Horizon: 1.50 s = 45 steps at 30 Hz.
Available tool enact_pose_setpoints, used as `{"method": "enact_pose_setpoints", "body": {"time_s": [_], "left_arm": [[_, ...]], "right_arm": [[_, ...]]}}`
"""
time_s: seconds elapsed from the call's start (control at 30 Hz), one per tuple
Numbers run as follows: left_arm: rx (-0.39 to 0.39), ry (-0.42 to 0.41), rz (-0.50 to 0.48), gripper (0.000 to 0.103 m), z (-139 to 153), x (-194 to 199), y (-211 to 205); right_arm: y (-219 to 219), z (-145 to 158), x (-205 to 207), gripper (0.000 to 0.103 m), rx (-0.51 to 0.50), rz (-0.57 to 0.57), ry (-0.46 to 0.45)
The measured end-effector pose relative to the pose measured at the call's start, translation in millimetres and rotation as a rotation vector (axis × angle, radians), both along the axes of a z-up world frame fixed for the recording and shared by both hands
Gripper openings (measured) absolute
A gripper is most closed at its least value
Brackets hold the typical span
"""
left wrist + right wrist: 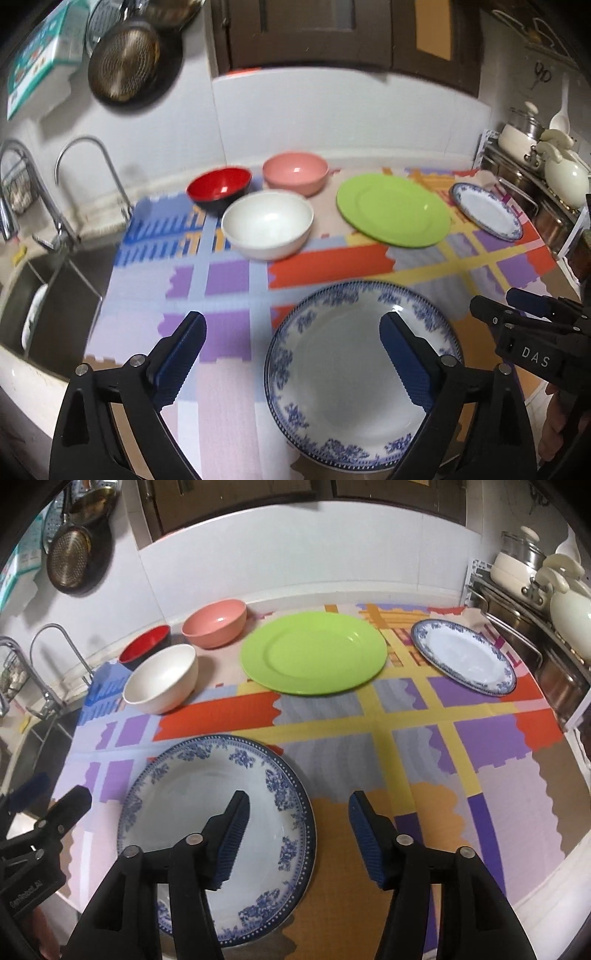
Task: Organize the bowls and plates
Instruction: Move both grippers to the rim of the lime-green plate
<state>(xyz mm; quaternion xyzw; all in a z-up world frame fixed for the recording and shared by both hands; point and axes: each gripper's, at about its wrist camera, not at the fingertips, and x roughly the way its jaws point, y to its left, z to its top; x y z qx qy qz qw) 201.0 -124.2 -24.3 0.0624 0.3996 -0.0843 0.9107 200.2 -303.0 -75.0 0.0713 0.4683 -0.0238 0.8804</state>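
From the left wrist camera, the left gripper (291,328) is nearest, its blue-padded jaws spread wide and holding nothing. Its right finger overlaps the large blue-patterned plate (351,369), which lies flat on the colourful mat (229,280); whether it touches the plate cannot be told. Beyond that plate sit the white bowl (267,225), with the red bowl (219,188) and pink bowl (295,171) behind it. Farther right of the white bowl lies the green plate (393,210), and beyond that the small blue-rimmed plate (485,210). The right gripper (495,306) shows beside the large plate's right edge. A sink (55,295) lies off the mat's left side.

From the right wrist camera, the right gripper (299,808) has its jaws apart and empty, the left finger over the large blue-patterned plate (207,801), the right finger over the mat (406,746). Beyond the plate are the white bowl (162,679), red bowl (146,646), pink bowl (216,622), green plate (314,651) and small blue-rimmed plate (463,655).
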Motion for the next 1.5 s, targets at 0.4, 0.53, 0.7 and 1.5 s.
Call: {"method": "enact_pose_setpoints", "body": {"time_s": [0.4,0.53,0.7,1.5], "left_arm": [[0.019,-0.083,-0.123,0.100,30.4,44.8,-27.7],[0.009,-0.087,-0.164,0.100,37.7,70.6,-36.4],[0.009,-0.091,-0.212,0.100,43.5,102.3,-48.7],[-0.035,0.242,-0.225,0.090,2.5,242.2,-114.9]], "right_arm": [[-23.1,27.2,26.2,0.065,-0.022,-0.050,-0.062],[-29.3,35.4,43.8,0.065,-0.036,-0.083,-0.075],[-36.0,47.2,65.5,0.065,-0.059,-0.116,-0.086],[-92.0,48.3,198.6,0.065,-0.045,-0.135,0.098]]}}
